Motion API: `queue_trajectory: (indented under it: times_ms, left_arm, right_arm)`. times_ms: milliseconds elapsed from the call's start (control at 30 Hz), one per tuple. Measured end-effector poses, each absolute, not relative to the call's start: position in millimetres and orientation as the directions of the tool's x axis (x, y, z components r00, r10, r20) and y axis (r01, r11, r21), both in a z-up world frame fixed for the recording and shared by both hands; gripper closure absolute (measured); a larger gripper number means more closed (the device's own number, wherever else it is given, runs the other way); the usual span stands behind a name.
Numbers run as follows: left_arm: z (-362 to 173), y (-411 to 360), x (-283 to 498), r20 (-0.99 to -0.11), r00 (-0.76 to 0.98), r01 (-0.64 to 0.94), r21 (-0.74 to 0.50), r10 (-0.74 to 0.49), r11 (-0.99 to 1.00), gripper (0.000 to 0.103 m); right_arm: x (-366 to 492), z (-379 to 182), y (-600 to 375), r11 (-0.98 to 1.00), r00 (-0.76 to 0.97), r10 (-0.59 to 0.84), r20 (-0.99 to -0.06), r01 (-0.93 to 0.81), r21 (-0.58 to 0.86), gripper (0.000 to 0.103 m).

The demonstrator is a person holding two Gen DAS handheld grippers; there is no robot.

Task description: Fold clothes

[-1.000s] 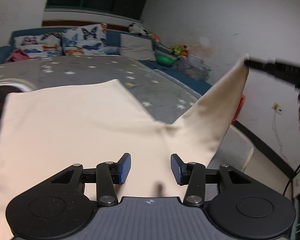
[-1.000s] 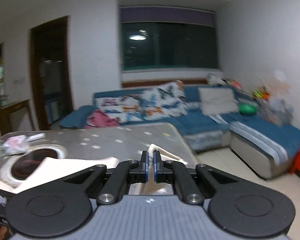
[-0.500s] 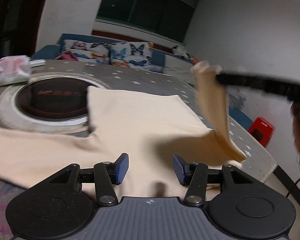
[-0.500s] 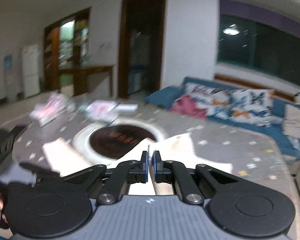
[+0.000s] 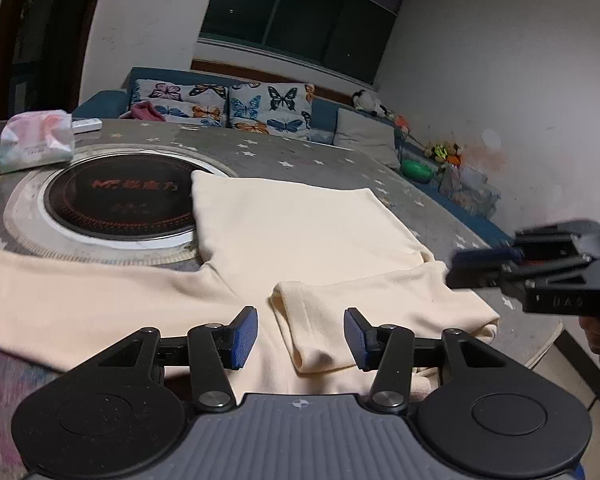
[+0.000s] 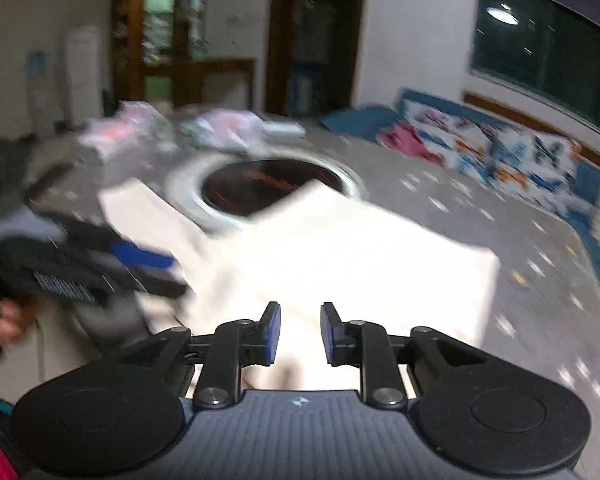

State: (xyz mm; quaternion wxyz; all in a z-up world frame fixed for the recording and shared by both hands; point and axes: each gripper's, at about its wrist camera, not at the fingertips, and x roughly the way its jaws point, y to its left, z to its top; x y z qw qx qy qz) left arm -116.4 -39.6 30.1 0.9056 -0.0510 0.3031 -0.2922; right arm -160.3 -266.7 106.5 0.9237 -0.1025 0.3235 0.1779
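A cream long-sleeved garment (image 5: 300, 236) lies flat on the grey star-patterned table (image 5: 308, 160). One sleeve is folded back over the body, its cuff (image 5: 296, 308) near me; the other sleeve (image 5: 60, 292) stretches left. My left gripper (image 5: 299, 338) is open and empty, just above the folded cuff. My right gripper (image 6: 299, 334) is open and empty over the garment (image 6: 360, 256); it also shows in the left wrist view (image 5: 540, 268) at the right edge. The right wrist view is blurred.
A round black hob (image 5: 116, 204) with a white rim is set into the table; the garment overlaps it. A tissue pack (image 5: 36, 140) lies at the far left. A blue sofa (image 5: 220, 100) with butterfly cushions stands behind. The table's edge (image 5: 548, 332) is near right.
My right gripper carried the sleeve across, laid it on the garment's body and opened, letting it go. My left gripper stayed open.
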Motion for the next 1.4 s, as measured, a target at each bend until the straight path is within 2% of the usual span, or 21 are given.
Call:
queue_trajectory:
  times_ms: [100, 300, 333, 467, 600, 800, 1067, 1267, 1400]
  left_arm:
    - [29, -48, -107, -0.535, 0.648, 0.495, -0.246, -0.542, 0.834, 0.053]
    - [22, -68, -85, -0.573, 0.645, 0.488, -0.2, -0.506, 0.849, 0.055]
    - [21, -72, -84, -0.578, 0.643, 0.496, -0.186, -0.503, 0.848, 0.057]
    - [16, -83, -84, -0.584, 0.648, 0.516, -0.137, -0.489, 0.846, 0.082]
    - [20, -87, -88, -0.564, 0.667, 0.521, -0.113, -0.487, 0.846, 0.09]
    - [40, -87, -91, -0.495, 0.715, 0.524, -0.089, -0.494, 0.847, 0.089]
    - [22, -73, -75, -0.574, 0.711, 0.437, -0.092, -0.406, 0.895, 0.086]
    - [36, -72, -95, -0.535, 0.691, 0.508, -0.119, -0.486, 0.853, 0.086]
    - [29, -80, -103, -0.545, 0.649, 0.557, -0.135, -0.531, 0.819, 0.086]
  right_arm:
    - [-166, 95, -291, 0.943, 0.719, 0.2, -0.666, -0.327, -0.069, 0.083]
    - [-175, 84, -322, 0.973, 0.73, 0.15, -0.666, -0.229, -0.031, 0.083]
    - [-175, 83, -326, 0.976, 0.733, 0.145, -0.664, -0.217, -0.028, 0.083]
    - [-165, 82, -336, 0.984, 0.754, 0.122, -0.645, -0.177, -0.02, 0.083]
    - [-149, 78, -341, 0.989, 0.769, 0.112, -0.629, -0.148, -0.005, 0.083]
    - [-131, 72, -333, 0.987, 0.787, 0.125, -0.604, -0.163, -0.009, 0.083]
    - [-123, 59, -331, 0.99, 0.777, 0.075, -0.625, -0.134, -0.047, 0.083]
    - [-141, 71, -325, 0.982, 0.781, 0.098, -0.617, -0.175, -0.065, 0.083]
    - [-159, 72, -318, 0.975, 0.769, 0.13, -0.626, -0.215, -0.062, 0.083]
